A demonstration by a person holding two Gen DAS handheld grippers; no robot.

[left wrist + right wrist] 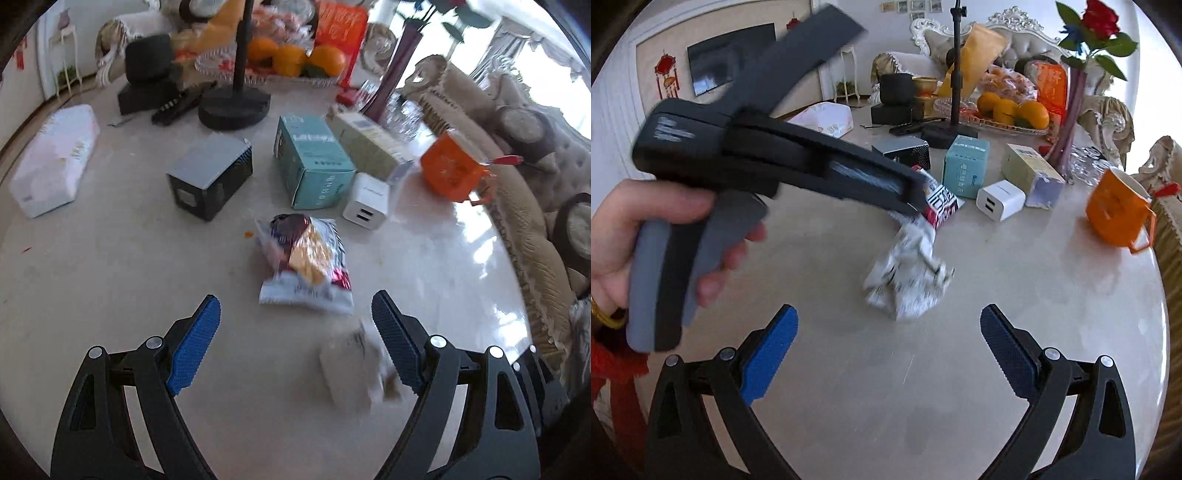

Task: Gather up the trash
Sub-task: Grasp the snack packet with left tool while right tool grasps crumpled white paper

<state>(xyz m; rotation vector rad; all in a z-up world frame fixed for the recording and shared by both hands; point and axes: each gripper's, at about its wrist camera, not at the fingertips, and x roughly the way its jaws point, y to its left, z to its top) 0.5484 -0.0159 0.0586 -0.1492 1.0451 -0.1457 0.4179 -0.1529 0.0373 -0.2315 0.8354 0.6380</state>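
Near the desk front, left wrist: left gripper fingers apart, empty; snack bag beyond, crumpled paper beside right finger. Right wrist: right gripper fingers wide, empty; paper mid-desk. Nothing collected yet, apparently.

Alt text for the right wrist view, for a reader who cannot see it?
Right gripper, jaws open and empty, points at a crumpled white wrapper on a pale marble table. A hand holds the left gripper across the left side, above a snack packet. Behind sit a white charger, boxes and an orange cup.
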